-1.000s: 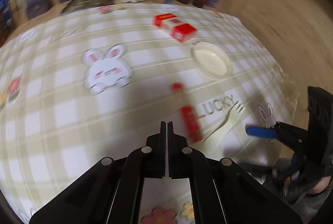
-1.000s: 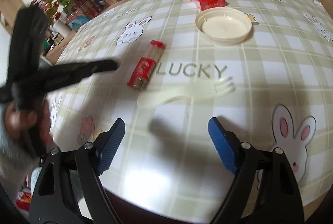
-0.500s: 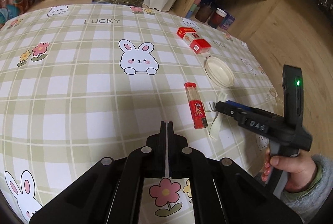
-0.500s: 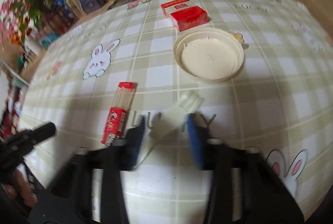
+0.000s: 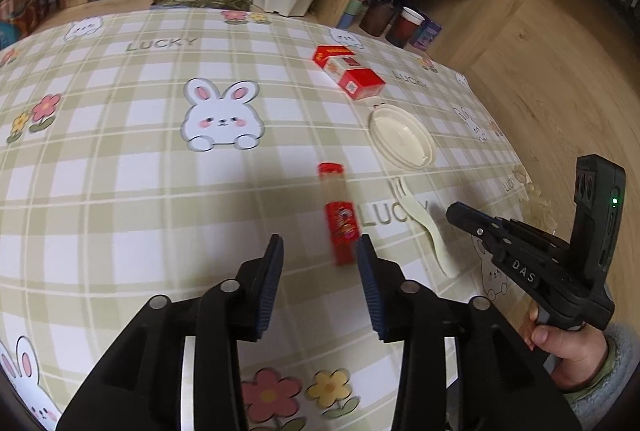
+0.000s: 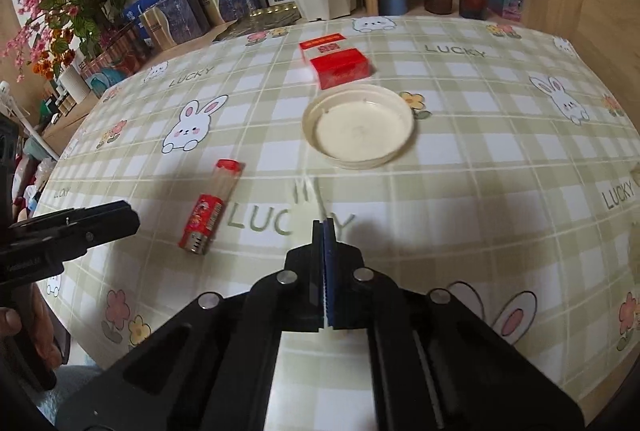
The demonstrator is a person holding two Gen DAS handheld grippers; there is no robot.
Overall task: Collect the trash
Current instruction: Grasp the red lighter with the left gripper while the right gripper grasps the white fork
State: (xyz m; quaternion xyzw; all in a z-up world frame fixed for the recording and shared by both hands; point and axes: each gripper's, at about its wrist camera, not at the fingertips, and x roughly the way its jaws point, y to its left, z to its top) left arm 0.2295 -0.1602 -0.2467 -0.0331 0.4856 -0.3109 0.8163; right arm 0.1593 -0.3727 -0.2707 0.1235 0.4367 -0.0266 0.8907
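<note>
Clamping fork in right gripper jaws | left gripper jaws opening (nothing between) beside lighter

Black claw frames, blue ribbed pads, silver screws, "DAS" marking, grey sleeve.

Two wrist fisheyes, angled down over the tablecloth — close, perhaps side by side — sharing its middle.

Right gripper pinched shut on pale plastic fork, tines toward round lid. Red tube left, cigarette packs behind lid, left gripper at edge.
</note>
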